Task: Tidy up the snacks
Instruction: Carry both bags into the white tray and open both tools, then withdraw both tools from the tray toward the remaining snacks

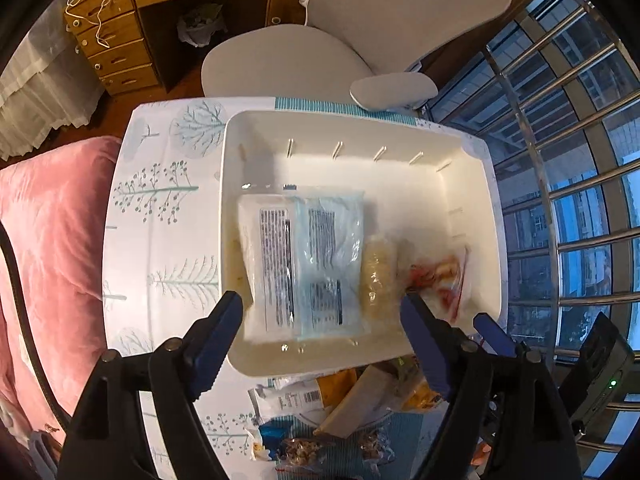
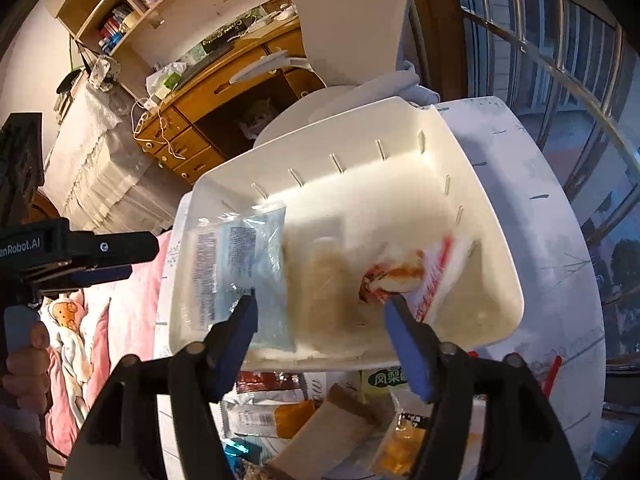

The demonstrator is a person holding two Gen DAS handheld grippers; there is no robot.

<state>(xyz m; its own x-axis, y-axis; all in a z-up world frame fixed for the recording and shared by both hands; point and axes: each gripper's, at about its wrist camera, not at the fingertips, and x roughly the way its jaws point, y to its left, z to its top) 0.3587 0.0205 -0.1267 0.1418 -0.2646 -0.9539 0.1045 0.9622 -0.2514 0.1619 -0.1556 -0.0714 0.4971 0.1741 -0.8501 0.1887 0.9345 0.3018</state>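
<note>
The white bin point(image 1: 472, 184) sits on the tree-print table point(image 1: 160, 208). Inside, left to right: a large pale-blue packet point(image 1: 308, 264) with printed text, a beige snack point(image 1: 378, 276), a red-and-white wrapper point(image 1: 440, 280). Left gripper point(image 1: 320, 308) and right gripper point(image 2: 320, 312) hover spread, empty.

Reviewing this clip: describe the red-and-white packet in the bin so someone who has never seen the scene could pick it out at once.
Start at the white plastic bin on the tree-print tablecloth. Three snacks lie along its floor: a pale blue packet, a beige clear-wrapped one, then the red-and-white packet at the window end. It alone carries red print.
</note>
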